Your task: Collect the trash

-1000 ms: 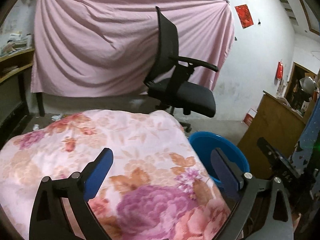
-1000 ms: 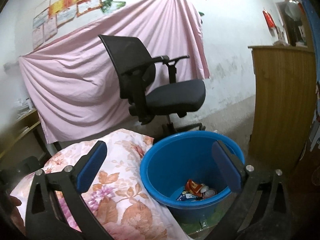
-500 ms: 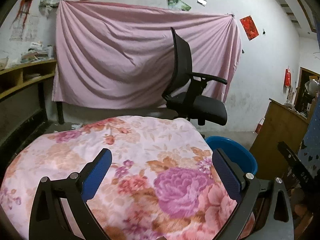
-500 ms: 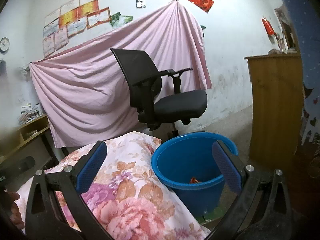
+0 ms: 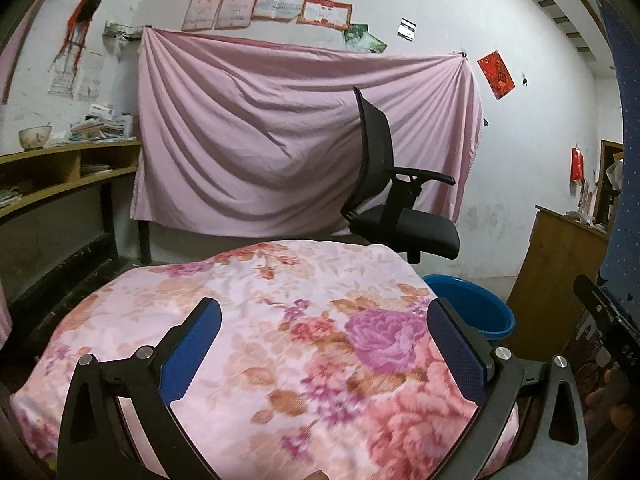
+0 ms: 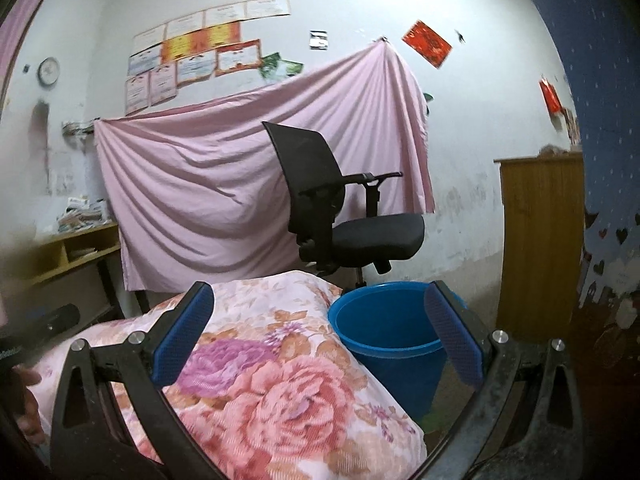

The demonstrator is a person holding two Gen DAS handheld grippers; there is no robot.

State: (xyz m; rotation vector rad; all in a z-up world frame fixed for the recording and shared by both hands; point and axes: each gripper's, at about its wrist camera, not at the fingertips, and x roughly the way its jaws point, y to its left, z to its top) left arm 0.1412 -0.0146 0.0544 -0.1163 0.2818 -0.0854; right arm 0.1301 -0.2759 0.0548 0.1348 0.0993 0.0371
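Right wrist: blue bucket [image 6: 394, 344] beside floral cloth [image 6: 280, 364], contents unseen.

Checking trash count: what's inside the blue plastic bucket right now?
Only the blue plastic bucket's bare inner wall shows in the right wrist view. Its bottom is hidden below the rim, so contents cannot be seen.

Both views are lit by dim, even indoor light with a cool violet cast; no lamp or window shows, and shadows are soft. The white wall [image 5: 532, 128] reads brightest, without glare. Fisheye distortion bows straight lines, strongly curving the wooden shelf [image 5: 68, 168] at the left wrist view's edge, and black vignetting rings each frame. The floral cloth [image 5: 304, 344] blurs toward the bottom of the left wrist view. In the right wrist view the left edge smears out of focus, while the black chair [image 6: 340, 208] stays fairly sharp.
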